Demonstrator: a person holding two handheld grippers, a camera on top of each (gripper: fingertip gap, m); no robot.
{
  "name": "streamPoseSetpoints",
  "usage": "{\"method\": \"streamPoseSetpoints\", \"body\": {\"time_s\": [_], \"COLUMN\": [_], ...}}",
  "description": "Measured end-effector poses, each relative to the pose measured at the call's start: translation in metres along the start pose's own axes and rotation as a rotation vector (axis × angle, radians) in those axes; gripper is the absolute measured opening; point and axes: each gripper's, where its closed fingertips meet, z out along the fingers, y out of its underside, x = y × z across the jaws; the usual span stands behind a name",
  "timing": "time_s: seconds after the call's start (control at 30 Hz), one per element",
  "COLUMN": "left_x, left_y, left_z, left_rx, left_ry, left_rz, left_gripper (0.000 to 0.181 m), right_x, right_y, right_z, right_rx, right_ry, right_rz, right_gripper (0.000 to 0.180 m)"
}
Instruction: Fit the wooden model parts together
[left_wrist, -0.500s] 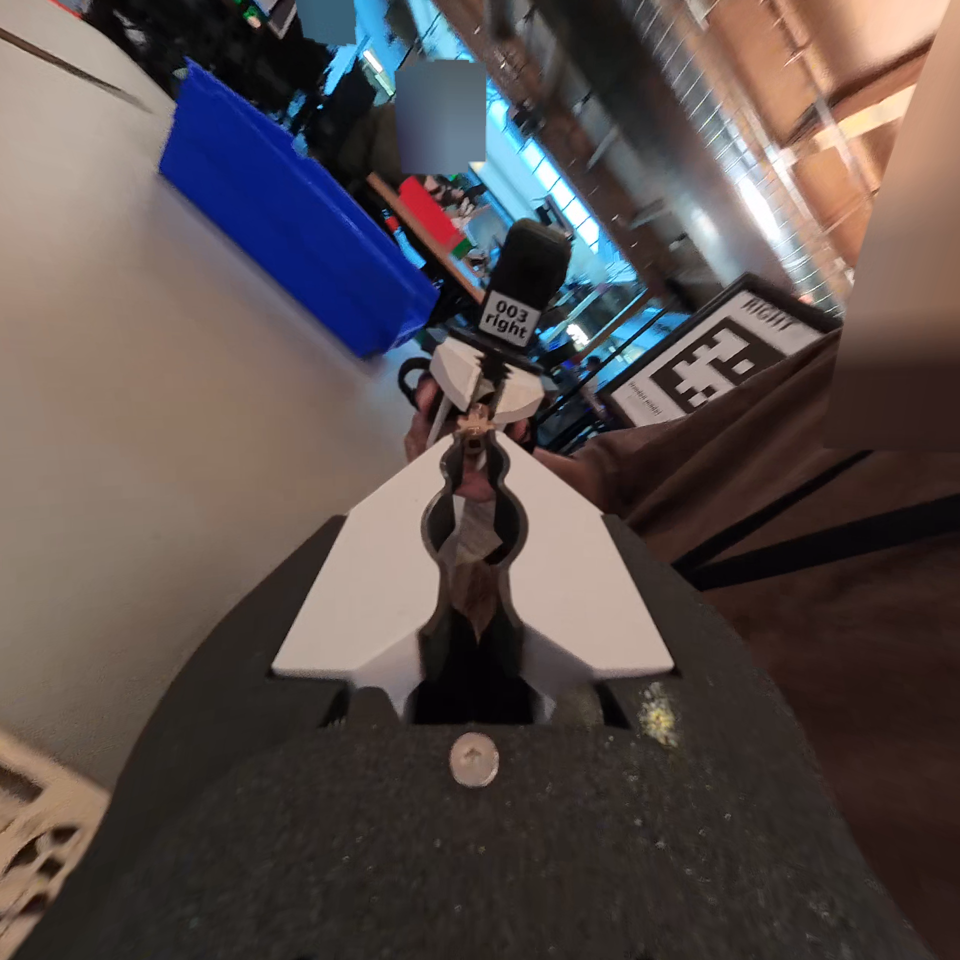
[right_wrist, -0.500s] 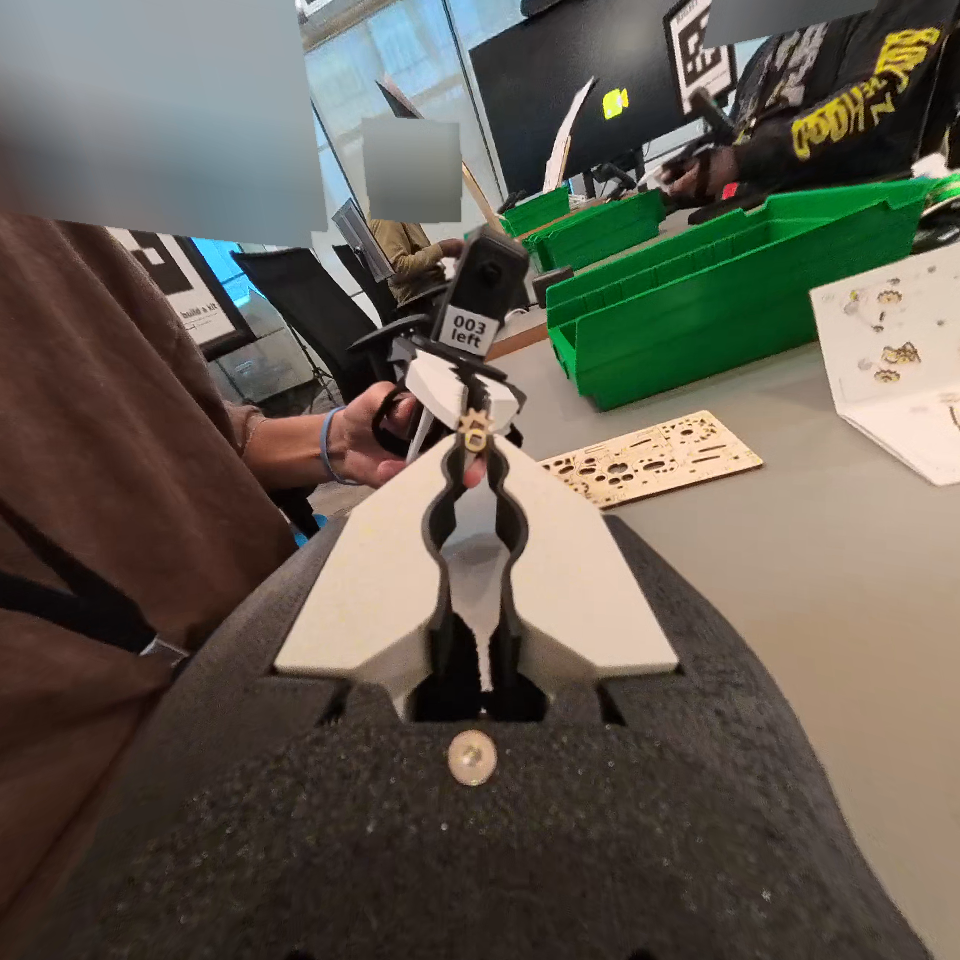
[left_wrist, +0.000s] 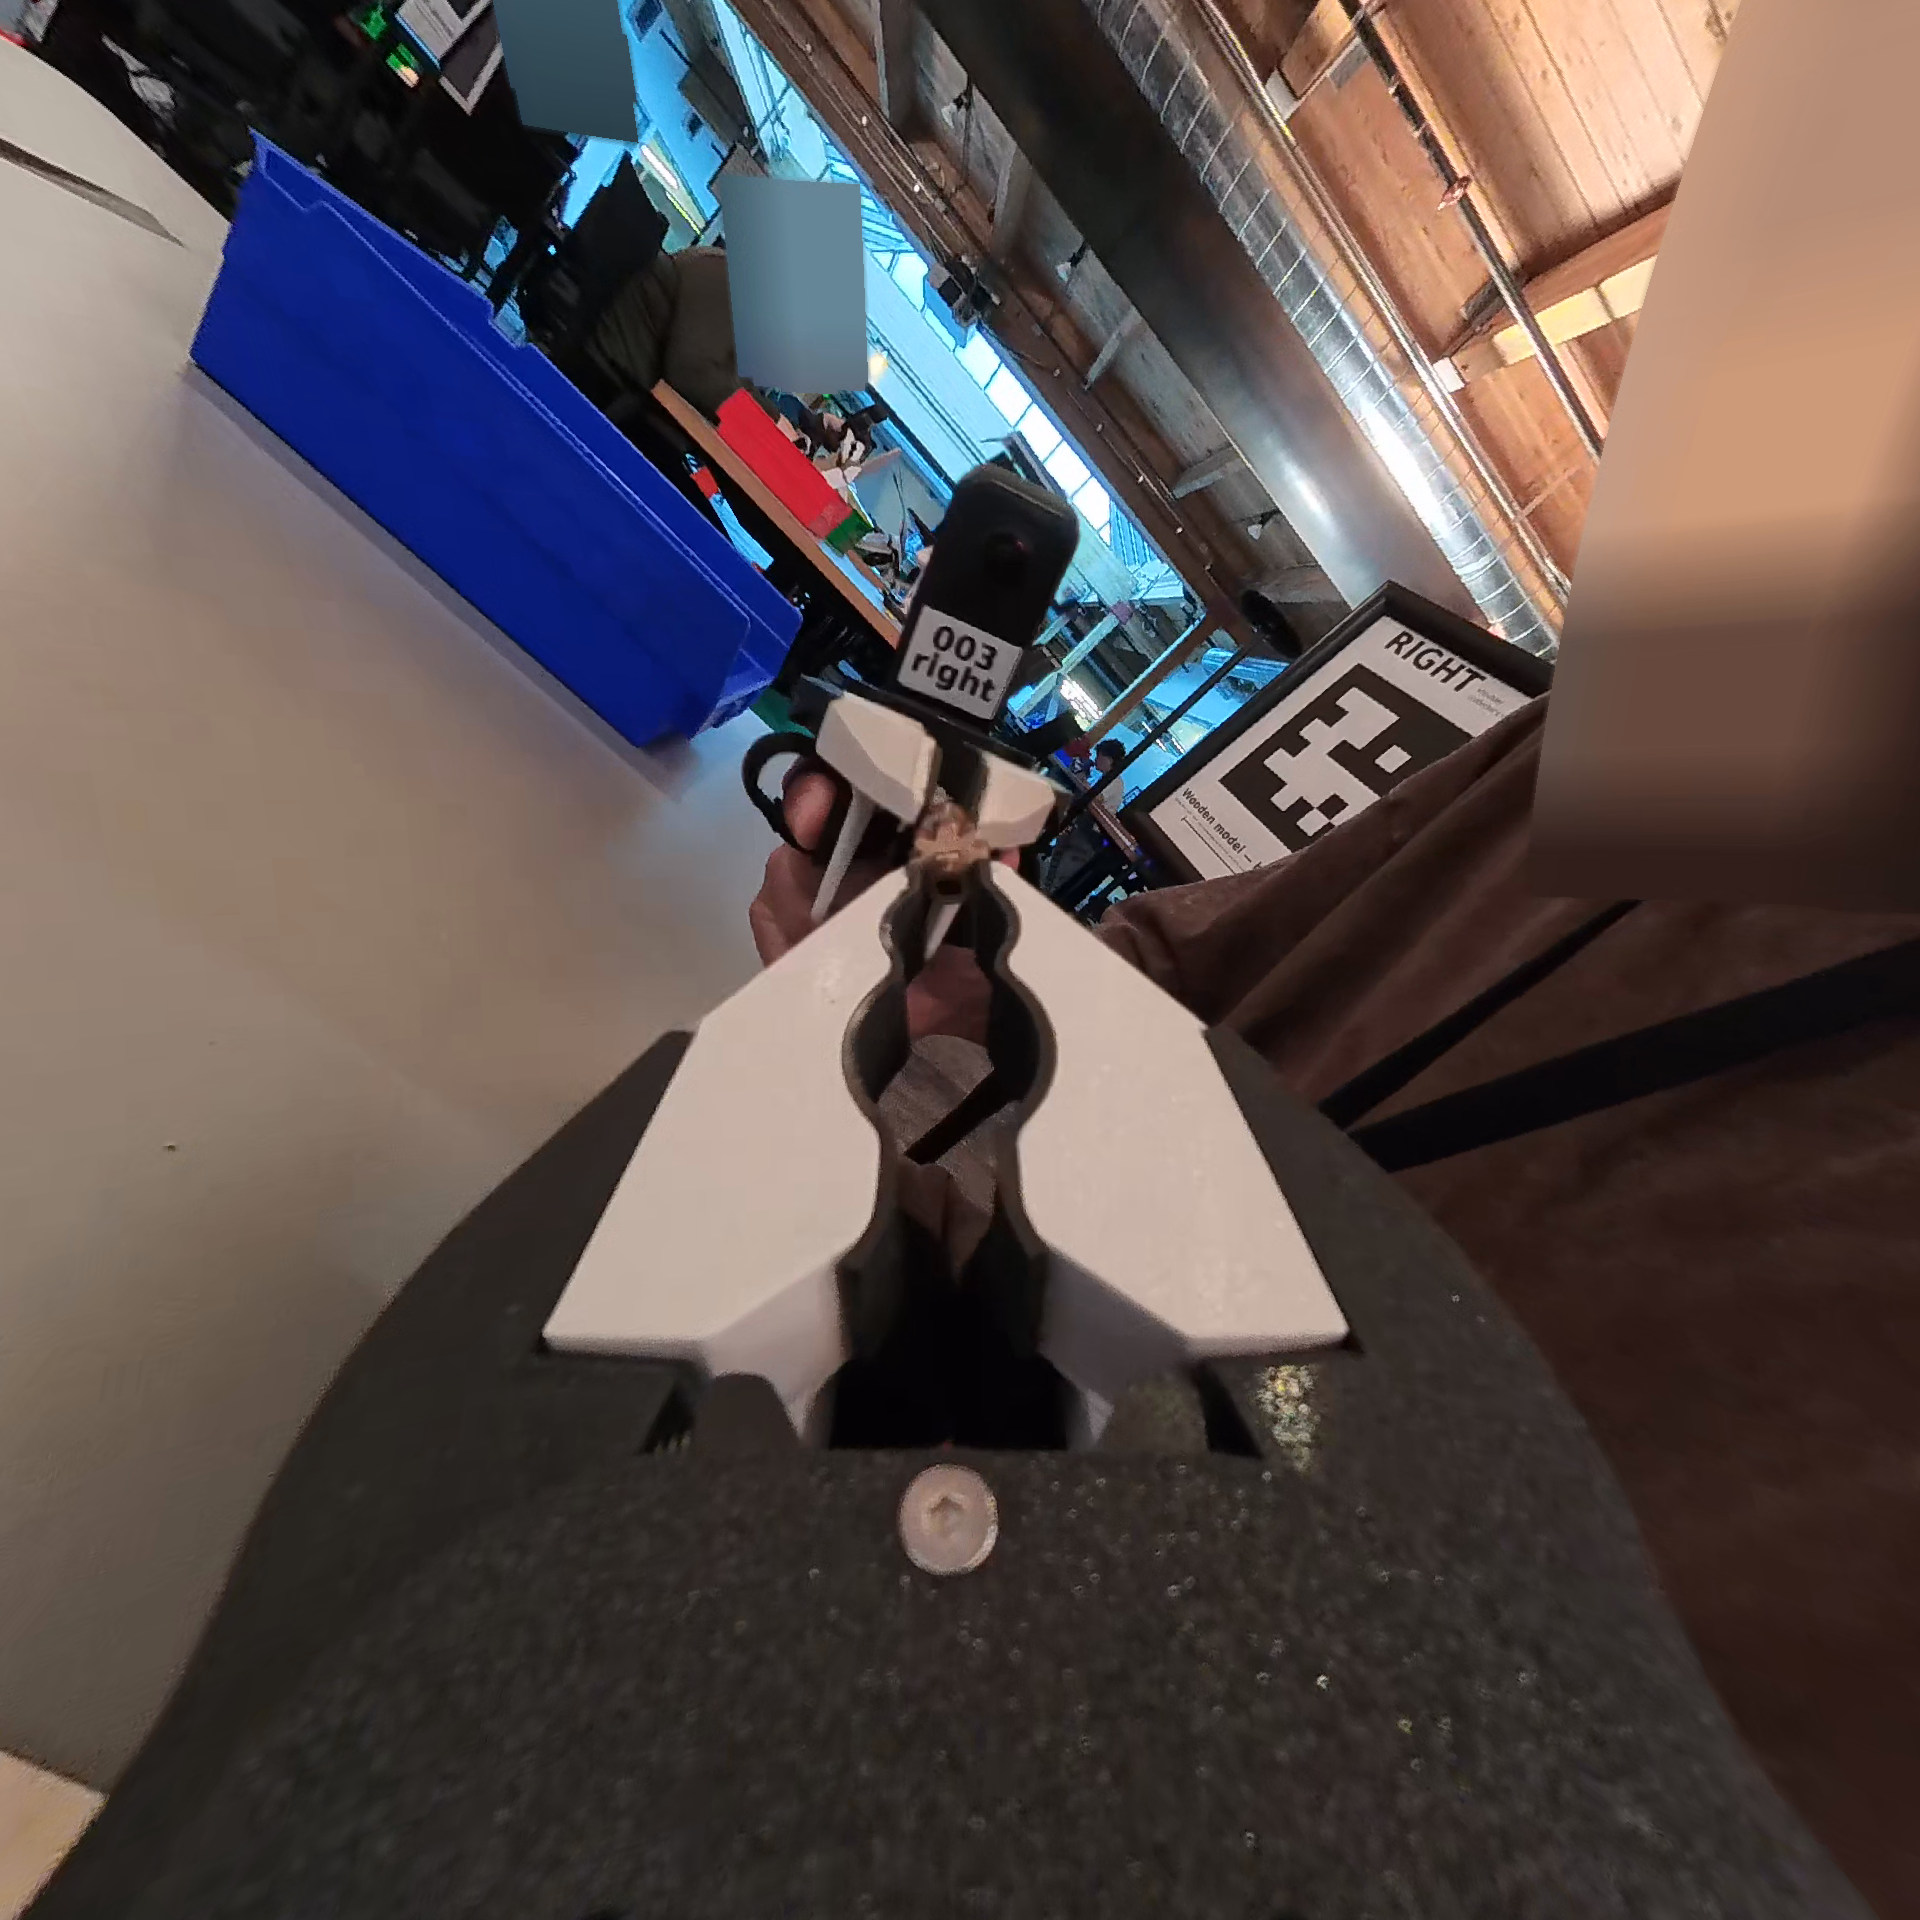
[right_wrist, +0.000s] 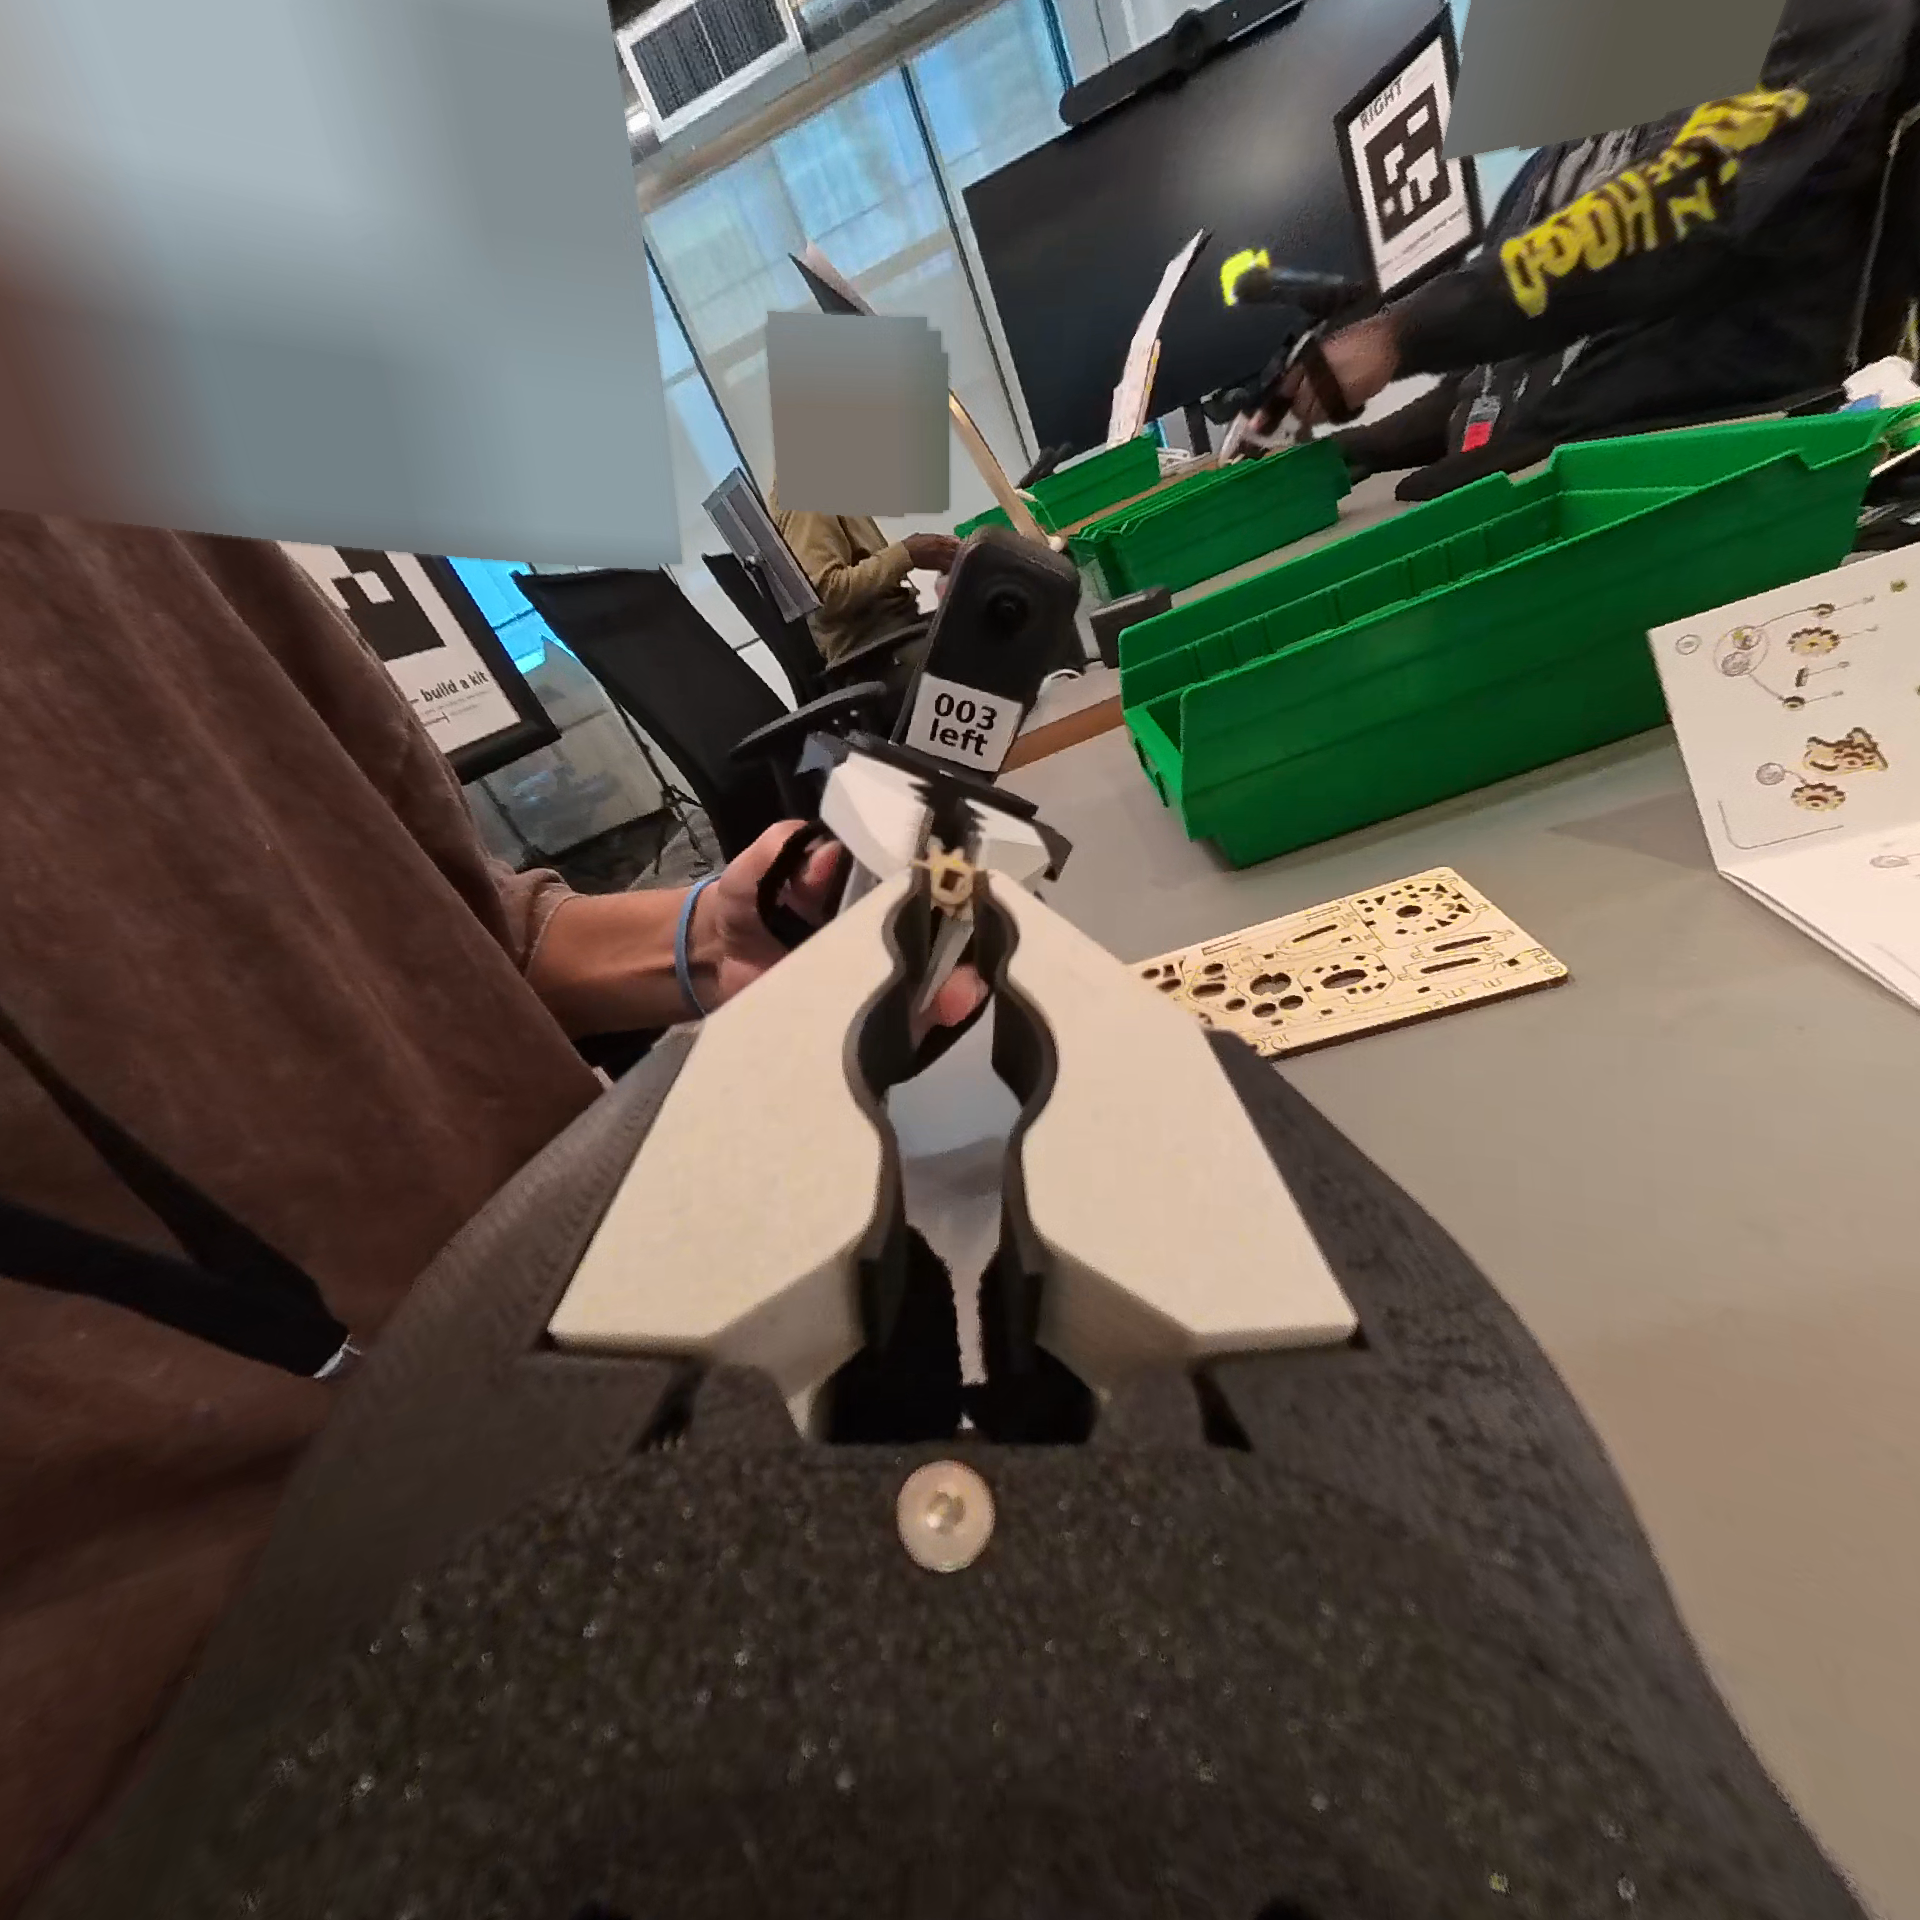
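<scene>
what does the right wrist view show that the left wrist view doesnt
Only the right wrist view shows the green bins, the punched-out wooden sheet and the instruction sheet on the grey table. Only the left wrist view shows the blue bin and the ceiling ducts. Both show the two grippers tip to tip in the air, the left gripper and the right gripper, with a small wooden gear piece pinched where they meet.

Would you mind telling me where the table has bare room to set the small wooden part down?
Bare grey table lies on the near side of the wooden sheet and below the white instruction sheet. In the left wrist view, open tabletop spreads in front of the blue bin. It is crowded between the green bin, wooden sheet and instruction sheet.
</scene>
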Motion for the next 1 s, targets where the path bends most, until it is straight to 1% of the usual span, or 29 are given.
{"method": "streamPoseSetpoints", "body": {"time_s": [0.37, 0.53, 0.67, 0.77, 0.9, 1.0], "left_x": [-0.001, -0.0029, 0.0009, -0.0013, -0.0045, -0.0041], "left_y": [0.0014, 0.0016, -0.0026, -0.0036, -0.0034, -0.0046], "left_z": [0.0013, 0.0034, 0.0071, 0.0085, 0.0088, 0.0085], "left_rx": [0.003, 0.023, 0.081, 0.111, 0.109, 0.126], "left_ry": [-0.007, -0.003, 0.033, 0.033, 0.003, 0.004], "left_rz": [-0.002, -0.023, -0.057, -0.085, -0.064, -0.067], "left_gripper": [0.006, 0.006, 0.006, 0.006, 0.005, 0.006], "right_x": [-0.002, -0.0004, -0.002, 0.0009, 0.0033, 0.0034], "right_y": [0.002, 0.0016, -0.0062, -0.0055, -0.0033, -0.0046], "right_z": [0.0024, -0.0002, -0.0013, -0.0022, -0.0031, -0.0023], "right_rx": [0.018, 0.076, 0.155, 0.161, 0.162, 0.21], "right_ry": [-0.055, -0.088, -0.099, -0.08, -0.076, -0.088], "right_rz": [0.092, 0.175, 0.213, 0.215, 0.228, 0.28], "right_gripper": [0.007, 0.007, 0.007, 0.007, 0.007, 0.007]}}
